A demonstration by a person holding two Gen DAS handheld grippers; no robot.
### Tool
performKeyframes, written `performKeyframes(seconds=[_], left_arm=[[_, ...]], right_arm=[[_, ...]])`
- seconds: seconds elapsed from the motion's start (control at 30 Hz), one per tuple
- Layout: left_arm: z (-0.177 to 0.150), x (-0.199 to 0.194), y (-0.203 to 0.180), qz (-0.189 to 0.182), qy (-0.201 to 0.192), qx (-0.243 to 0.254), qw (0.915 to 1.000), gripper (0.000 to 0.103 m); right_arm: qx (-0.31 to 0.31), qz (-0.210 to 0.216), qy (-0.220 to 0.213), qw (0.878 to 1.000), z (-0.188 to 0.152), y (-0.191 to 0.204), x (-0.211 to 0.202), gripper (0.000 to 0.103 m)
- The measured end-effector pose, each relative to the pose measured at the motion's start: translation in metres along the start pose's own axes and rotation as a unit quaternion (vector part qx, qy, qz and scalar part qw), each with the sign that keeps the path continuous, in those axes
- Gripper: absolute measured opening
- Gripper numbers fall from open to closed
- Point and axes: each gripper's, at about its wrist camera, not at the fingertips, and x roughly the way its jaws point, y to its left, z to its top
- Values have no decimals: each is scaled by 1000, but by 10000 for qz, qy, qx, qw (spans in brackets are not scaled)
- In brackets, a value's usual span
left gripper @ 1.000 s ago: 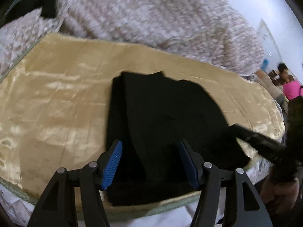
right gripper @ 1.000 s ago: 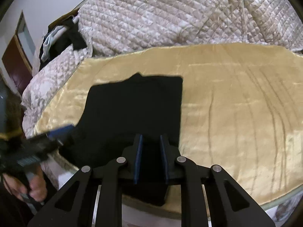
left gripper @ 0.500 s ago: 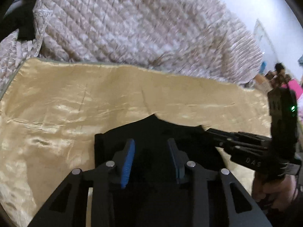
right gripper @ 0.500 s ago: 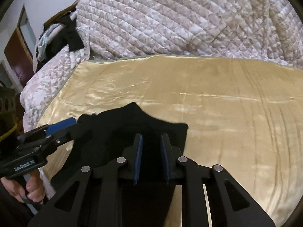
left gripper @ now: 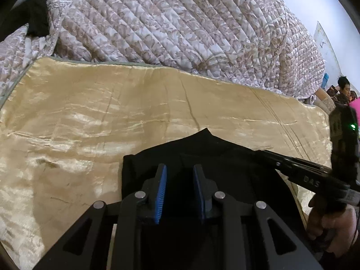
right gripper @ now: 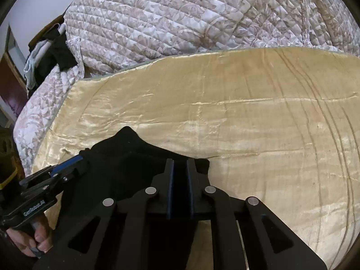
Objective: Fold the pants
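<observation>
Left wrist view showed the left gripper (left gripper: 179, 191) with its blue pads (left gripper: 161, 193) narrowed around dark cloth of the black pants (left gripper: 225, 157), its jaws having just been closing; whether the pads truly pinched the fabric could not be told, black on black. Beside it, the right gripper (right gripper: 180, 189) had also just been closing and stood nearly clenched, apparently grasping the near edge of the same garment. The pants lay bunched at the near edge of the gold satin sheet (right gripper: 258, 117), one point of cloth peaked up towards the quilted floral bedspread (left gripper: 180, 27) heaped behind. Each camera caught the other tool coming in from the side, a hand (right gripper: 33, 240) wrapped round its handle. By the look of it, a fold was in hand, with the near edge gathered; the next move likely called for carrying both corners evenly away across the sheet, keeping the edge taut and level.
</observation>
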Motion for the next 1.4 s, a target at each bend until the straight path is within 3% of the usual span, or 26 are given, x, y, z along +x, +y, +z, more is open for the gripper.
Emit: performKeyframes(seconds=[0.23,0.33,0.43,0.73,1.0,1.4], left_arm=[[-16,-31,-8,235,-143,129,9995,30],[-28,-44,-12,329,-197,208,9990,35],[-40,-52,-15,432,-142,301,9985,35],[-74,-62,-18,587,29,347,9977,38],[-75,-64,-14,586,15,273,9979,48],[-66,-64,2,777,-12,62,9970,48]], right_arm=[[-347,-29,-265,9990,-28,17,-43,12],[-528,-45,-395,9978,-48,28,-61,22],[-656,-39,-425,9969,-70,36,-75,22],[-1086,-200,-450,9929,-110,54,-83,22],[-1113,-185,-489,9924,-112,51,-80,23],[-836,-243,-475,9951,-103,41,-85,24]])
